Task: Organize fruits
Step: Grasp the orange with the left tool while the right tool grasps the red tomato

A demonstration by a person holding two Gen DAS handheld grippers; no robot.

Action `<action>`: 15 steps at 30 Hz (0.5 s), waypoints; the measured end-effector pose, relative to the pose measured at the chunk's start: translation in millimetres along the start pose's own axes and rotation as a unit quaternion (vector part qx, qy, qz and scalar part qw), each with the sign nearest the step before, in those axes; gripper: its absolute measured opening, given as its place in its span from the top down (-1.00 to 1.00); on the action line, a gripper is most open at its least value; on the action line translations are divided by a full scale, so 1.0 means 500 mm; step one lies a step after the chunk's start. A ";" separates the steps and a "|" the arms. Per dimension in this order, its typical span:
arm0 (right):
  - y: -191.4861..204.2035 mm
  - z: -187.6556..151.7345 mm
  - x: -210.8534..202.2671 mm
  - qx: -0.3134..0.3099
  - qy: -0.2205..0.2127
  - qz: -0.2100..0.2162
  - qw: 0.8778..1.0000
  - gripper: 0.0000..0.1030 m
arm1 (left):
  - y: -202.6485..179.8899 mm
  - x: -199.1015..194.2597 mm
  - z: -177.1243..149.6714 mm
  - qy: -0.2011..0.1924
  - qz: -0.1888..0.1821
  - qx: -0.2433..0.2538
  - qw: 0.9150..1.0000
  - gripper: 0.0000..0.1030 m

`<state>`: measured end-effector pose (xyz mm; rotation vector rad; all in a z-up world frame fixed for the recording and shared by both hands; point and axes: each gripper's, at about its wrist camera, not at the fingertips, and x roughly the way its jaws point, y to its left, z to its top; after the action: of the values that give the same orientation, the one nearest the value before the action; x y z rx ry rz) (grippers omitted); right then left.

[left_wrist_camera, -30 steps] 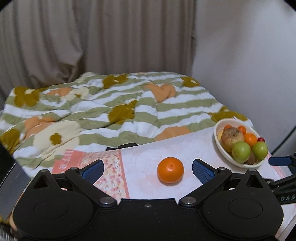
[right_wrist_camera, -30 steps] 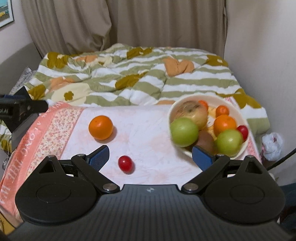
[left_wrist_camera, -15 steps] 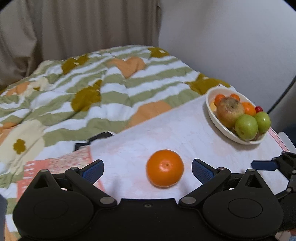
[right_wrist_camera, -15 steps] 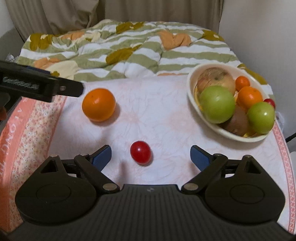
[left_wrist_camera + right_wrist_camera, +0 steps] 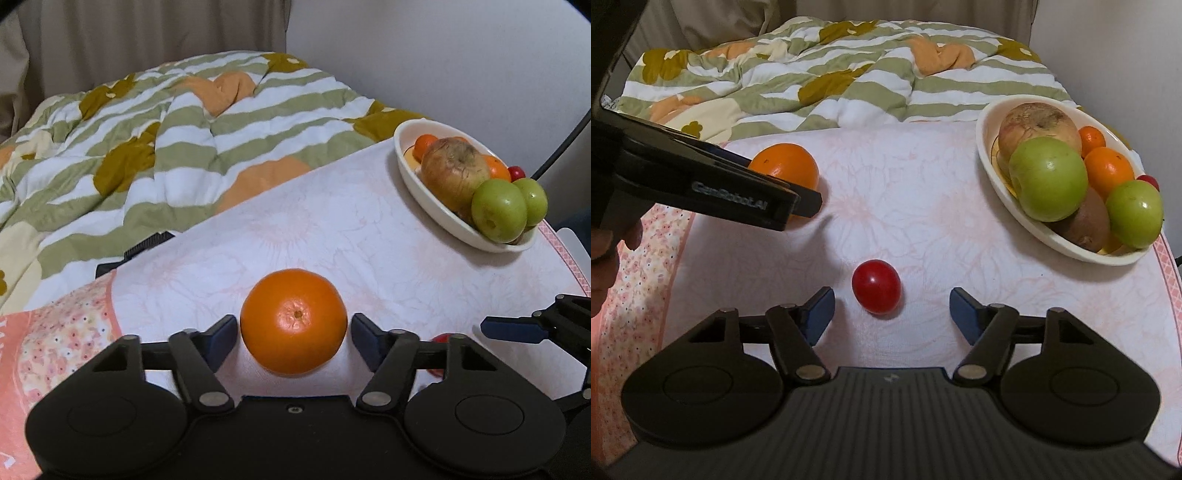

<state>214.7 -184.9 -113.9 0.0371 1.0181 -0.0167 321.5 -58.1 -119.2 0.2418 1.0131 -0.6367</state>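
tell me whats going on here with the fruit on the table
A person holds a gripper in each hand and is clearing loose fruit toward the white bowl, which is already piled with fruit. The left gripper has an orange between its jaws, which have just been closing and sit close to it without clearly pressing yet. The right gripper has just been closing around a small red tomato, with gaps on both sides. Both fruits sit on the tablecloth.

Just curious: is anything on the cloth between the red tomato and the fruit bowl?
No. In the right wrist view, only bare cloth lies between tomato and bowl.
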 end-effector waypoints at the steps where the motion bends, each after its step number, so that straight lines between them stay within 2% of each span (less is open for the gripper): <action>1: 0.001 0.000 0.001 -0.001 0.001 0.000 1.000 -0.55 | 0.005 0.002 -0.001 -0.002 -0.004 -0.005 1.000 -0.26; 4: 0.002 -0.001 0.002 -0.001 0.001 0.000 1.000 -0.50 | 0.015 0.000 -0.003 -0.006 -0.011 -0.017 1.000 -0.26; 11: 0.005 0.001 0.003 -0.001 -0.001 0.001 1.000 -0.29 | 0.010 -0.008 -0.013 -0.009 0.000 -0.008 1.000 -0.25; 15: 0.005 0.006 0.007 -0.005 0.000 0.005 1.000 -0.05 | 0.013 -0.014 -0.022 -0.012 0.006 -0.014 1.000 -0.25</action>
<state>219.1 -182.4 -115.1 0.0330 1.0189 -0.0014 315.0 -45.2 -119.6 0.2148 0.9965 -0.6138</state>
